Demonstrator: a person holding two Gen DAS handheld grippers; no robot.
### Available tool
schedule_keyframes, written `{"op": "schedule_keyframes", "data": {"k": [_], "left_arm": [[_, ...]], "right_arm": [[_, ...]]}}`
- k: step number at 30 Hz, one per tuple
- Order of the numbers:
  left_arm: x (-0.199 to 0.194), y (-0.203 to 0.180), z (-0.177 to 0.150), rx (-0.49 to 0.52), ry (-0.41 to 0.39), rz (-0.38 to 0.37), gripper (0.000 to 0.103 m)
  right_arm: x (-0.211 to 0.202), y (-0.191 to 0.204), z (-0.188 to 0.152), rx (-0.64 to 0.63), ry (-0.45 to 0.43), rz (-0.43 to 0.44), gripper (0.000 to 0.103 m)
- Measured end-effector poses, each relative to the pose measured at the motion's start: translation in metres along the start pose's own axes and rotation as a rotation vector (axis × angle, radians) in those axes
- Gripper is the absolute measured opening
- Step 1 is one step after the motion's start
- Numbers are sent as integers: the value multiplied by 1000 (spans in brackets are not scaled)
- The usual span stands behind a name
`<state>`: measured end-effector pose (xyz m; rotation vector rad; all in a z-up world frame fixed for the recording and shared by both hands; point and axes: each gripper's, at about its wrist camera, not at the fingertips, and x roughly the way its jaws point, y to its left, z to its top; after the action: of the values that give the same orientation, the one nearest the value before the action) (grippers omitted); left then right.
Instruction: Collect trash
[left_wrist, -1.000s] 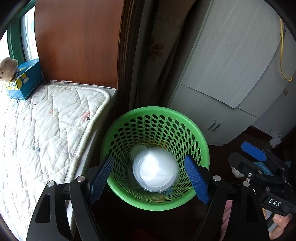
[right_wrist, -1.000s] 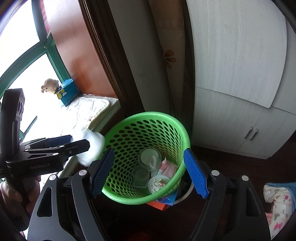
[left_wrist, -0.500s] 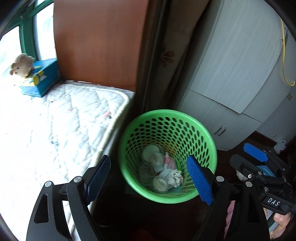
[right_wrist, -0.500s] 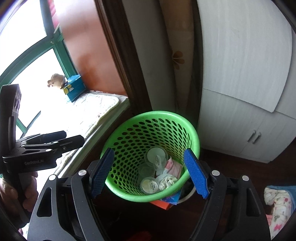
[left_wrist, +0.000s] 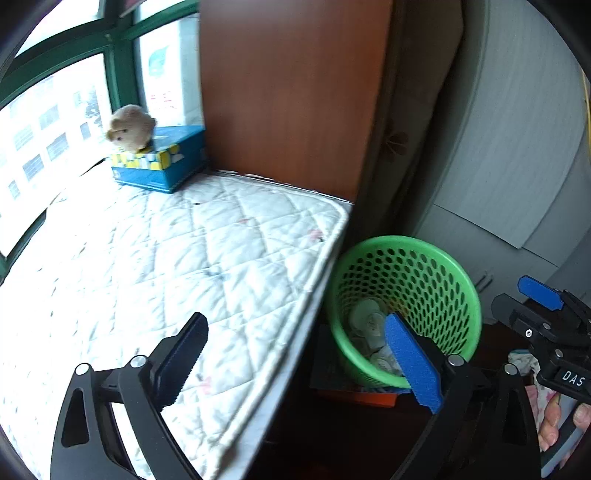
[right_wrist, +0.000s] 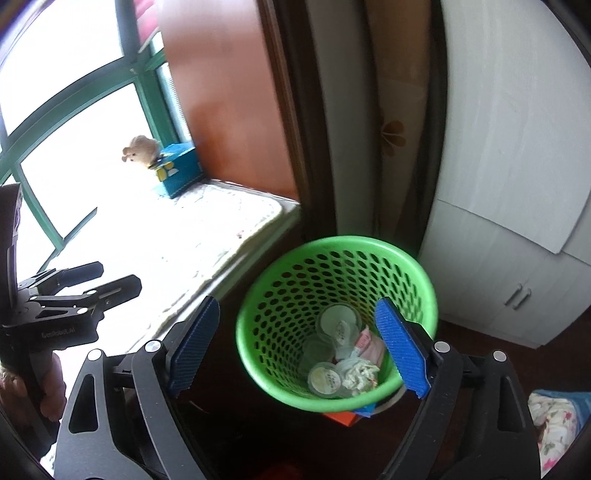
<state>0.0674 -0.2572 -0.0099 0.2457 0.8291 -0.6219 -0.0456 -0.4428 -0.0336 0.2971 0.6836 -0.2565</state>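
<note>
A green perforated waste basket (right_wrist: 413, 269) stands on the dark floor beside the mattress; it also shows in the left wrist view (left_wrist: 454, 273). Inside it lie several clear plastic cups (right_wrist: 325, 380), crumpled paper (right_wrist: 360, 373) and a pink wrapper (right_wrist: 365, 343). My right gripper (right_wrist: 297, 350) is open and empty, hanging over the basket's near side. My left gripper (left_wrist: 299, 363) is open and empty, over the mattress edge left of the basket; it also shows in the right wrist view (right_wrist: 92, 280).
A white quilted mattress (left_wrist: 184, 258) fills the window seat. A blue tissue box (left_wrist: 162, 162) with a plush toy (left_wrist: 131, 127) sits at its far end by the window. A brown panel (left_wrist: 291, 92) and white cabinet (right_wrist: 517, 166) stand behind the basket.
The white cup held by my left gripper a second ago has dropped into the basket. My left gripper has since swung left over the mattress. The right gripper pulled back slightly.
</note>
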Motion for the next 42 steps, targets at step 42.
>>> {"op": "schedule_keyframes", "data": {"k": [42], "left_arm": [[-103, 163, -74, -277, -94, 307, 96]], "right_arm": [[11, 156, 5, -199, -40, 119, 98]]}}
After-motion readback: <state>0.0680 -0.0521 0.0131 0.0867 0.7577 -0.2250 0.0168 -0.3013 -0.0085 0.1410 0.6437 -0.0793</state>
